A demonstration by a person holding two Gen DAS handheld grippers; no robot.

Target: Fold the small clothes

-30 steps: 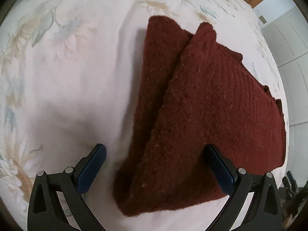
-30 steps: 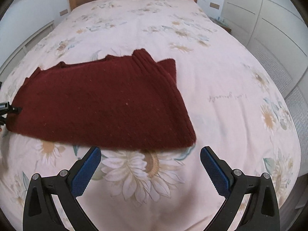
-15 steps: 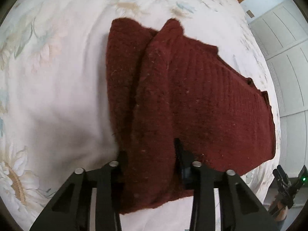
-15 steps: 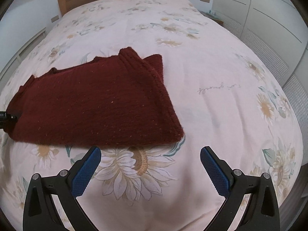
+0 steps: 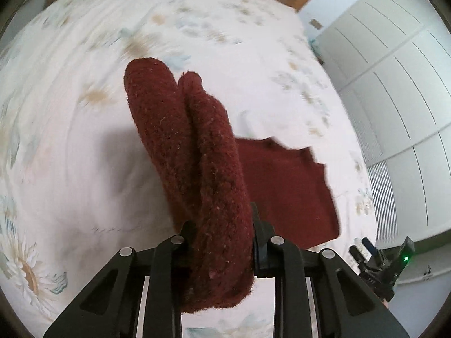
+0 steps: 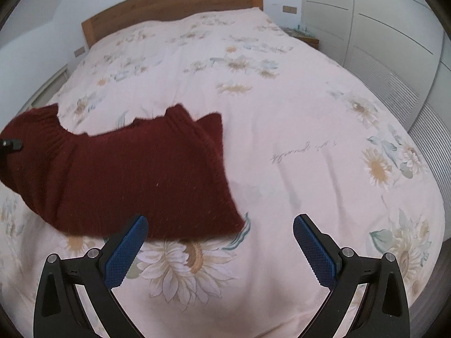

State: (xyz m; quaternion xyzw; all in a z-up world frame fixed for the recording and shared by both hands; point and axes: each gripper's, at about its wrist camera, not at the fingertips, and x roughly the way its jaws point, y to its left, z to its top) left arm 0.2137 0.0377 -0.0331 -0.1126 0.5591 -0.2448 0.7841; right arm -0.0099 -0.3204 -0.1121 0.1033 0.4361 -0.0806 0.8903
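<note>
A dark red knitted sweater [image 6: 135, 177] lies on the bed, folded lengthwise. My left gripper [image 5: 222, 233] is shut on the sweater's left end [image 5: 197, 152] and holds that thick fold raised above the bed; the rest [image 5: 284, 186] lies flat beyond it. In the right wrist view the raised end bunches up at the far left [image 6: 33, 129]. My right gripper [image 6: 220, 242] is open and empty, just in front of the sweater's near edge, with its left pad [image 6: 126, 250] close to the hem.
The bed has a pale floral cover [image 6: 282, 112] and a wooden headboard [image 6: 169, 2] at the far end. White wardrobe doors [image 6: 380, 22] stand along the right side. The right gripper also shows in the left wrist view [image 5: 380, 264].
My left gripper has shut on the sweater's left end and lifted it off the bed. My right gripper has stayed open and moved closer to the sweater's near edge.
</note>
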